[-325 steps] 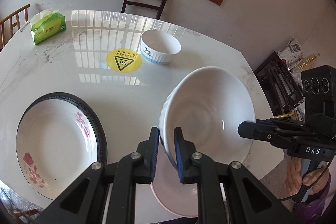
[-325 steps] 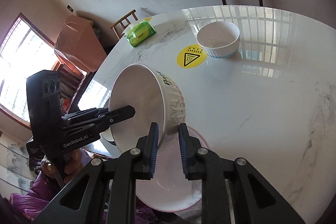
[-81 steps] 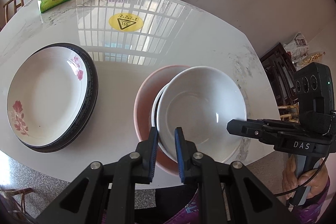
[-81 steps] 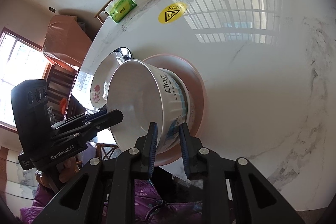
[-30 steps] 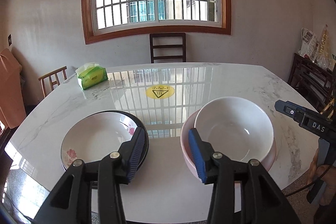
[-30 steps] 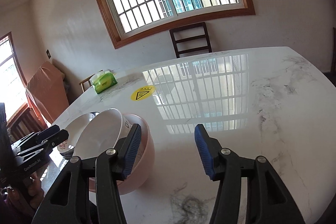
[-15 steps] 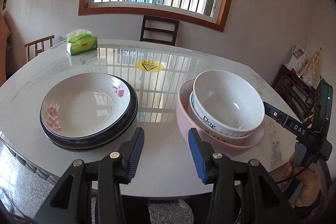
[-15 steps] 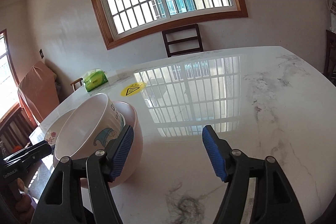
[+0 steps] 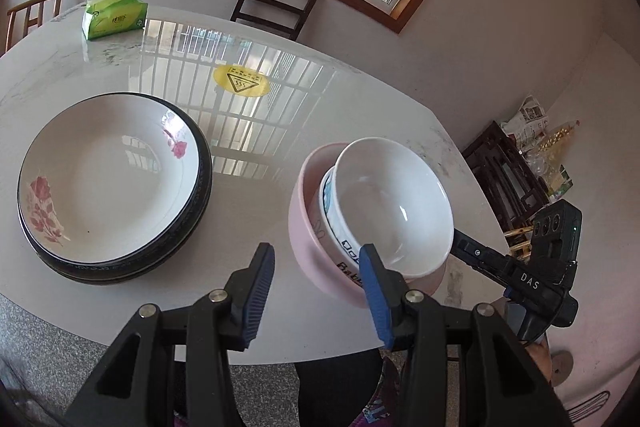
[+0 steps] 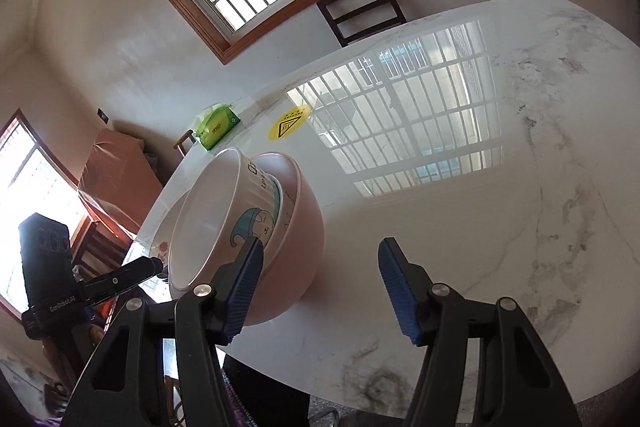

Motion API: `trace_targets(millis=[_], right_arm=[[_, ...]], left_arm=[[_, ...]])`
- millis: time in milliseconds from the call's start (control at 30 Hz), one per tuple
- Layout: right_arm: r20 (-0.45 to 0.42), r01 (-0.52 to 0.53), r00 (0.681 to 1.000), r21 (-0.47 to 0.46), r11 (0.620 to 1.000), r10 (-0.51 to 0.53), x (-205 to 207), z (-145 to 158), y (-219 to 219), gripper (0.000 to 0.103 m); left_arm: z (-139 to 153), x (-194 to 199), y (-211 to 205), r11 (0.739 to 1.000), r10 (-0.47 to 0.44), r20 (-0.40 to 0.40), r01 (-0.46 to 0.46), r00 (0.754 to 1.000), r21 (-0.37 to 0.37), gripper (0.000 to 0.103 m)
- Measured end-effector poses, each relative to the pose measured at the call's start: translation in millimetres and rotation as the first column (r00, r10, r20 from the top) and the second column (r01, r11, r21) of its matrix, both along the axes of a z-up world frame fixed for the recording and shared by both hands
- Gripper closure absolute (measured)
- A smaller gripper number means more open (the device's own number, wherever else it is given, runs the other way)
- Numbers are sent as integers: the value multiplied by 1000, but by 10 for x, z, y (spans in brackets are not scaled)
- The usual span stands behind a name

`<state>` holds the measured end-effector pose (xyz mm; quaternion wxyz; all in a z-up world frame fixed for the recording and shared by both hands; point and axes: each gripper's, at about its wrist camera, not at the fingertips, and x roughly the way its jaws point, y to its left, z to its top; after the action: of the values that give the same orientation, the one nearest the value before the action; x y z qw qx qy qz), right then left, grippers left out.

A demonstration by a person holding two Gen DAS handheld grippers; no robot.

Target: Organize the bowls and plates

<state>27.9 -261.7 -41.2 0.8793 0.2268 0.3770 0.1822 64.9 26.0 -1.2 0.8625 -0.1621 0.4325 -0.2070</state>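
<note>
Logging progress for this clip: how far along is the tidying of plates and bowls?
Looks nearly done. Done: the flowered plate sits on a dark plate; the white bowl is nested in the pink bowl. In hand: nothing; both the left hand-held gripper and right hand-held gripper are empty. Left: no loose dishes show.

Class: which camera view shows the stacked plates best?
The left wrist view: the plates lie whole, floral top and dark rims visible. The right wrist view shows only a sliver behind the bowls.

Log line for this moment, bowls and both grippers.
white bowls nested in pink bowl | flowered plates stacked | left gripper open, empty | right gripper closing, empty
</note>
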Motion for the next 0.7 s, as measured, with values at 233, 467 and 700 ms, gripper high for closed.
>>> trace_targets(millis=[233,467,700], right_arm=[[-58,-45,998,-117,992,39,181,136,106,57],[-145,-109,985,-127,986,90,342,153,91,58],[-244,-162,959,-64,985,142,497,106,69,59]], left_arm=[[-50,285,-2,999,-32,-140,27,990,-39,58],[-55,393,71,999,21,-210,-29,977,-35,60],[-168,529,70,997,76,-314,-83,946,-8,56]])
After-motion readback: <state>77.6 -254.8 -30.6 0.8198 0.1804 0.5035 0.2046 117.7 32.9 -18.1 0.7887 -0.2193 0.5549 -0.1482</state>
